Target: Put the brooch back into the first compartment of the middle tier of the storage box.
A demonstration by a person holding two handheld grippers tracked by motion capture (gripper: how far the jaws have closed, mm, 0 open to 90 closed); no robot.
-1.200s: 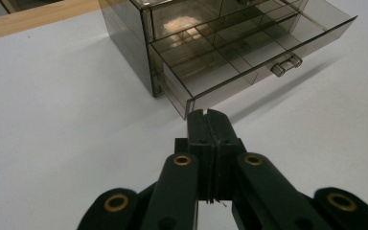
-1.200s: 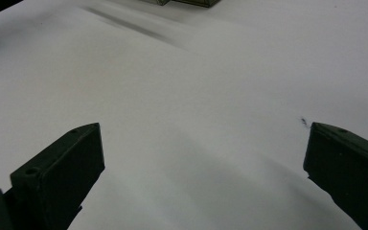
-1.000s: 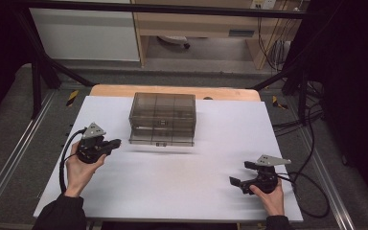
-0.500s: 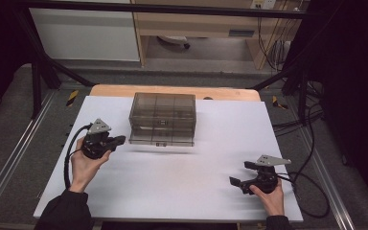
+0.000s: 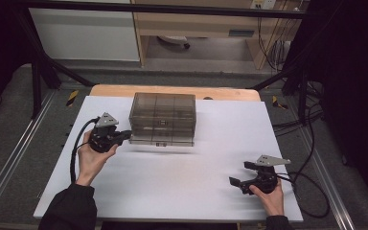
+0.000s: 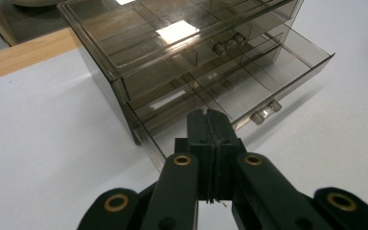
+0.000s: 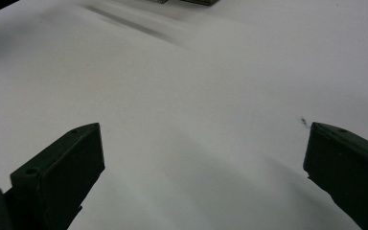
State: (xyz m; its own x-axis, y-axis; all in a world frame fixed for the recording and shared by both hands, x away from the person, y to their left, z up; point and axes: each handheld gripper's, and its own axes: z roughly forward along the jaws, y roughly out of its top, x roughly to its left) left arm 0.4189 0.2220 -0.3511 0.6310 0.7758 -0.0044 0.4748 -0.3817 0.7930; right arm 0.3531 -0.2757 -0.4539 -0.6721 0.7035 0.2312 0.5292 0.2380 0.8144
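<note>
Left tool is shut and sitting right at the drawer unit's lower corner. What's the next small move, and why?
Probably nudge the bottom drawer closed with the left tool. Its jaws are pressed together, with nothing between them, just in front of that drawer's near corner, and the drawer juts out from the smoky plastic drawer unit. The right tool waits open, well apart over the white table.

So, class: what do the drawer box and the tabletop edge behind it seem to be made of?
Drawer box: probably smoke-tinted clear plastic, glossy; dividers show through and light glints off its top. Tabletop edge: looks like pale wood or wood laminate, matte, under a white sheet.
</note>
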